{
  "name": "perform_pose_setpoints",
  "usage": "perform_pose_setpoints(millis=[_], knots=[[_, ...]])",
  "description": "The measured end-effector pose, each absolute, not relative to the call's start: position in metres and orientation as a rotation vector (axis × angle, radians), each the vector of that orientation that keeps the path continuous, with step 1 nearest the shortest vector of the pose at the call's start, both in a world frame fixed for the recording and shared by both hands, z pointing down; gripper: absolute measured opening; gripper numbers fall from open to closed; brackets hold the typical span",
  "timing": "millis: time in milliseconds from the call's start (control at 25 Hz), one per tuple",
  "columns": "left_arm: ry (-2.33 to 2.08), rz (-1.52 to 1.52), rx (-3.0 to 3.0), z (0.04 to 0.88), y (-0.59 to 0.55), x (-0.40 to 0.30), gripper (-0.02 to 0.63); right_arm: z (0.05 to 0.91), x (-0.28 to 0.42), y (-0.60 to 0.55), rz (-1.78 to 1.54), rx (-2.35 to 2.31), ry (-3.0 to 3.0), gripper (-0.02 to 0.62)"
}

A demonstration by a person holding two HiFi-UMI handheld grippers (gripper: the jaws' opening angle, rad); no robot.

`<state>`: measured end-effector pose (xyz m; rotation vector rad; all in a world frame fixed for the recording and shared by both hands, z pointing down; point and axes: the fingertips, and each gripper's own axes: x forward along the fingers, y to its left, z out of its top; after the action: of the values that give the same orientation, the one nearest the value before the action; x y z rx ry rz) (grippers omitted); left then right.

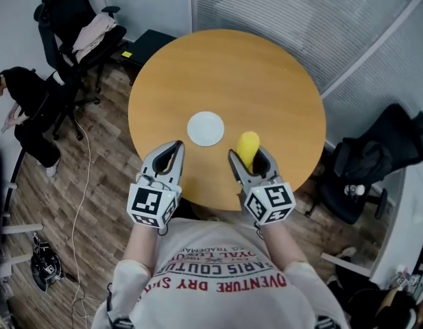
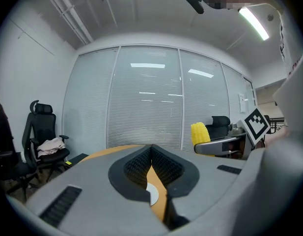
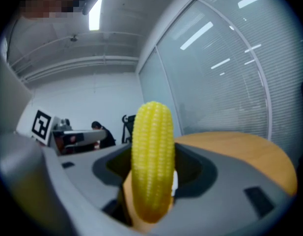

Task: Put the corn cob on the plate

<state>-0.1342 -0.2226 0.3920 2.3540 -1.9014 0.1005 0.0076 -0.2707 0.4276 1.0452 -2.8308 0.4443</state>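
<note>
A yellow corn cob (image 1: 248, 148) stands upright between the jaws of my right gripper (image 1: 251, 157), which is shut on it; in the right gripper view the corn cob (image 3: 152, 161) fills the middle. The small white plate (image 1: 206, 128) lies on the round wooden table (image 1: 266, 81), just left of the cob and beyond it. My left gripper (image 1: 173, 153) hangs over the table's near edge, below and left of the plate, shut with nothing in it. In the left gripper view a sliver of the plate (image 2: 152, 194) shows beyond the closed jaws, and the corn cob (image 2: 200, 132) appears at the right.
Black office chairs stand at the far left (image 1: 74, 19) and at the right (image 1: 376, 163) of the table. A person in black (image 1: 26, 108) is at the left edge. Glass walls with blinds (image 1: 300, 12) lie behind. A cable (image 1: 81, 204) runs over the wooden floor.
</note>
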Motion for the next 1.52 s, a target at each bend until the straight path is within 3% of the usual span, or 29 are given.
perform_pose_setpoints(millis=[680, 1520], knots=[[-1.428, 0.174, 2.604, 0.417, -0.377, -0.222, 0.034, 0.465, -0.066, -0.373, 0.605, 1.491, -2.554, 0.268], [-1.168, 0.263, 2.532, 0.538, -0.406, -0.244, 0.034, 0.664, -0.102, -0.382, 0.945, 1.318, -2.069, 0.268]])
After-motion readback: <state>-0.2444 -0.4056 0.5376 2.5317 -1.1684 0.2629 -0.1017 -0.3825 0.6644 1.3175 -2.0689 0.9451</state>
